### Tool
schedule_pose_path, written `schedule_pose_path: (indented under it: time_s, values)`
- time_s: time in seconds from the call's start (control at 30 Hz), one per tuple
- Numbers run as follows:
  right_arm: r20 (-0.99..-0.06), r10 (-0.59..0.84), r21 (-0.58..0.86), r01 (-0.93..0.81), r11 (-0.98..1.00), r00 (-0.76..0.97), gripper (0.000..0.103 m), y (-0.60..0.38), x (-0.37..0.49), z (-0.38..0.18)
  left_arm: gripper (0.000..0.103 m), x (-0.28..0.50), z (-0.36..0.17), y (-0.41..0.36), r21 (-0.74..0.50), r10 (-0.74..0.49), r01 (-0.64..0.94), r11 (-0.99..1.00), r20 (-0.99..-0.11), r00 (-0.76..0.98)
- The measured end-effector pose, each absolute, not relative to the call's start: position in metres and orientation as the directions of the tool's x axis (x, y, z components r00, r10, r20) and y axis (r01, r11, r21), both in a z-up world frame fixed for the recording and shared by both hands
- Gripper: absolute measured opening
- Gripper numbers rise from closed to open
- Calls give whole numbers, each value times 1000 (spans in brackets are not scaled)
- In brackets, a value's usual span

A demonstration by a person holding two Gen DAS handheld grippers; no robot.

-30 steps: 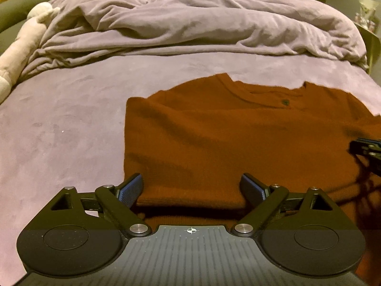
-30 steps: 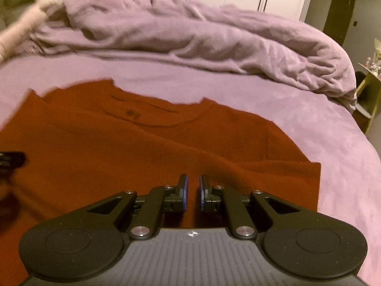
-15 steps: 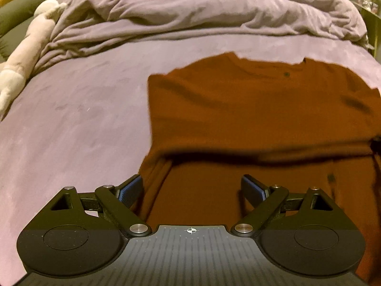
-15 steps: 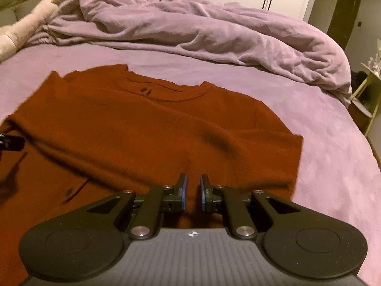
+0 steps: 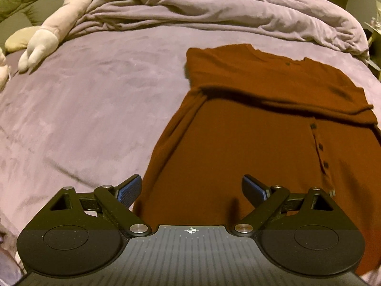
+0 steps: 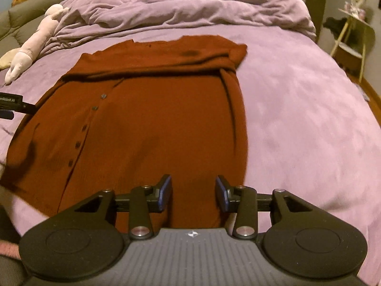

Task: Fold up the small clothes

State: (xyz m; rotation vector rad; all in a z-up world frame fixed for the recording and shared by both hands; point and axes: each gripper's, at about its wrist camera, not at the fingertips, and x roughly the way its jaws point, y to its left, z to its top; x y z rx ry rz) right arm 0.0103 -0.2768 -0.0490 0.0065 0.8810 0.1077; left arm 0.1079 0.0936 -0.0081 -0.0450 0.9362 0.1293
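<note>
- While it lies flat on the purple bedsheet [image 5: 83, 100], the rust-brown buttoned cardigan [image 5: 238, 147] has its far end folded over into a band across its width, and a row of dark buttons [image 6: 78, 143] runs down the part nearer the cameras.
- Left gripper [image 5: 191, 188] hovers above the garment's near left edge, jaws spread wide, nothing between them.
- Right gripper [image 6: 193, 194] sits over the near right part of the cardigan, jaws partly apart, gripping nothing.
- Left gripper's tip pokes in at the left edge of the right wrist view, beside the cardigan's side.
- Beyond the fold, a rumpled purple duvet [image 6: 190, 7] is heaped across the bed.
- Far left, a pale plush toy [image 5: 54, 28] lies along the duvet's edge.
- Off to the right, a small side table [image 6: 352, 43] stands by the bed.
</note>
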Motion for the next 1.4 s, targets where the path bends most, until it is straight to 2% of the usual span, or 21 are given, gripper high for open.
schedule_pose_path:
  time_s: [0.23,0.47,0.73,0.83,0.93,1.0,1.17,1.23,1.33,1.37,1.4]
  values:
    - [-768,111,86,-70,994,630,44,-278,-2,-46,95,80,-5,101,16,87,-126,992,-809,581]
    - [-775,117,108,-53,993,621,45,-282,-9,-52,95,48,-17,112,12,30,-36,999,-826,562]
    - [-783,125,134,-30,990,610,45,-292,-13,-55,88,31,-35,130,-7,12,-37,999,-863,506]
    - [-790,89,95,-22,995,607,46,-294,-15,-54,83,29,-38,133,-31,-14,-26,999,-870,493]
    - [-797,92,109,-9,994,597,46,-301,-16,-58,75,29,-42,132,-42,-35,-5,999,-877,480]
    - [-811,97,130,15,991,577,46,-307,-14,-64,64,30,-46,131,-51,-45,-1,999,-883,467]
    - [-808,133,179,24,983,573,46,-312,-9,-68,52,34,-52,129,-72,-75,24,997,-886,457]
    - [-811,139,184,22,983,569,45,-311,-6,-69,42,35,-51,128,-85,-96,44,995,-883,459]
    - [-815,139,172,5,985,563,39,-308,-4,-69,26,36,-49,128,-100,-116,58,993,-883,455]
    - [-815,155,187,1,982,559,33,-309,-2,-70,19,37,-49,129,-110,-123,55,992,-883,452]
    - [-815,168,200,-2,980,555,23,-310,-2,-71,17,38,-49,130,-120,-130,50,991,-884,450]
